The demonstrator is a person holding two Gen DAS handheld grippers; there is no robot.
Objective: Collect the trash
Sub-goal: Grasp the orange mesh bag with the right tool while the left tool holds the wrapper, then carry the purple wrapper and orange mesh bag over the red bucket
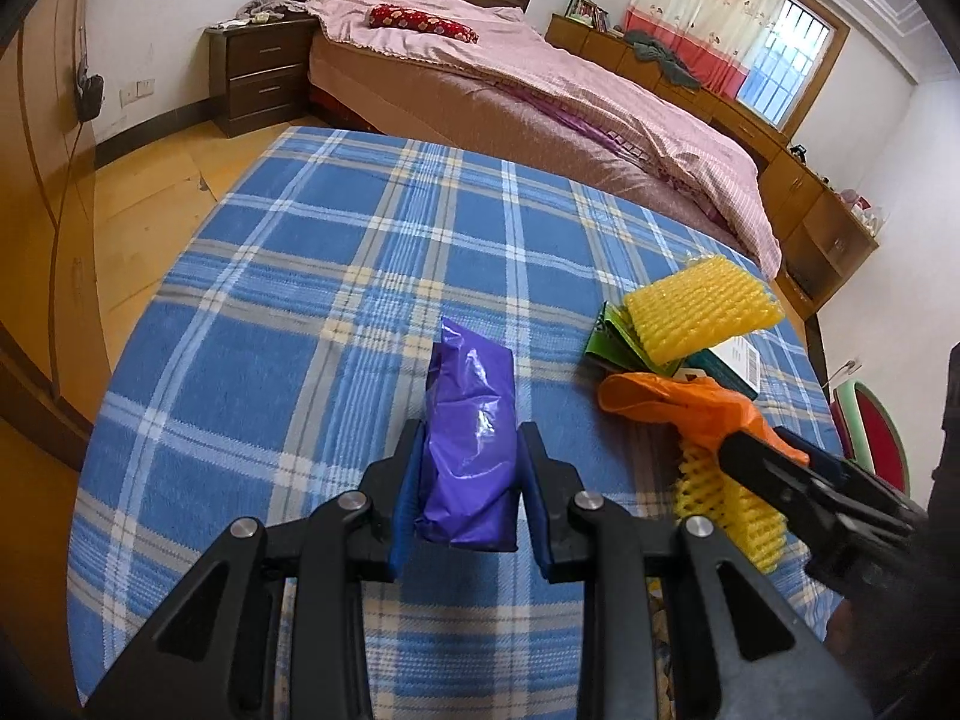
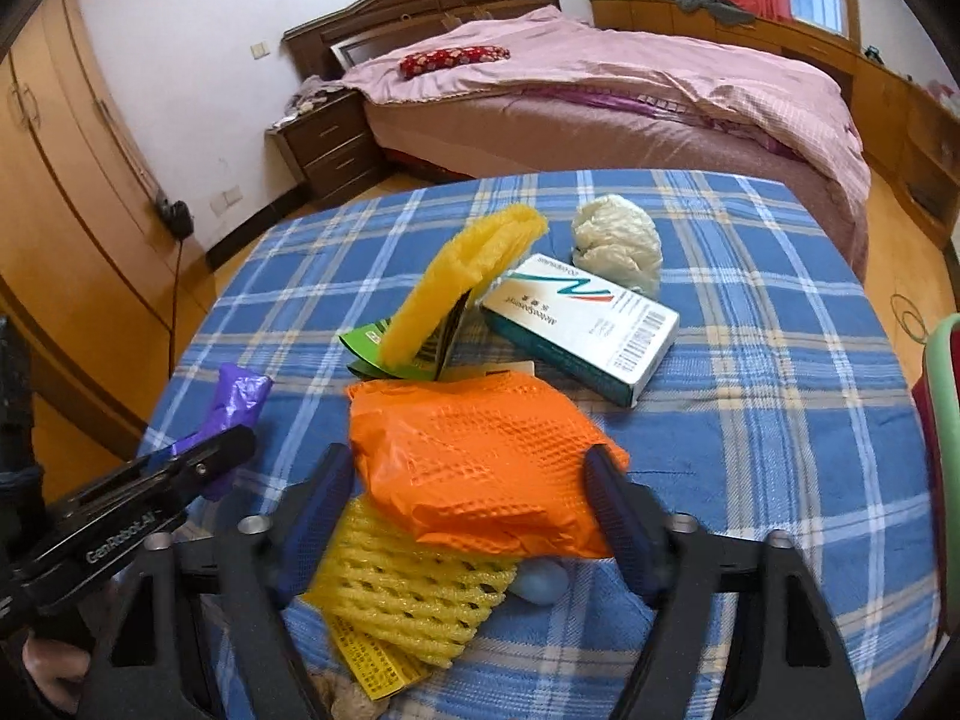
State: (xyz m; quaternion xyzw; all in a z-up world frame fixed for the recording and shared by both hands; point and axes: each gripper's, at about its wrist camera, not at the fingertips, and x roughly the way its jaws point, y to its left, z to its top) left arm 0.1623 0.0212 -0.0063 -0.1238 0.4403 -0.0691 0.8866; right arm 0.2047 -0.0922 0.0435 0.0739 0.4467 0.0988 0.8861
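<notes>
Gripping purple bag in left jaws; right jaws seemingly touching orange bag.

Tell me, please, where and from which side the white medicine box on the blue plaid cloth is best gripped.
Probably across the narrow width of the medicine box, jaws on its two long side walls, coming from above. It lies flat on the plaid cloth, so only the sides offer opposing faces. The barcode end looks clearest; the far end sits near the yellow foam net.
</notes>
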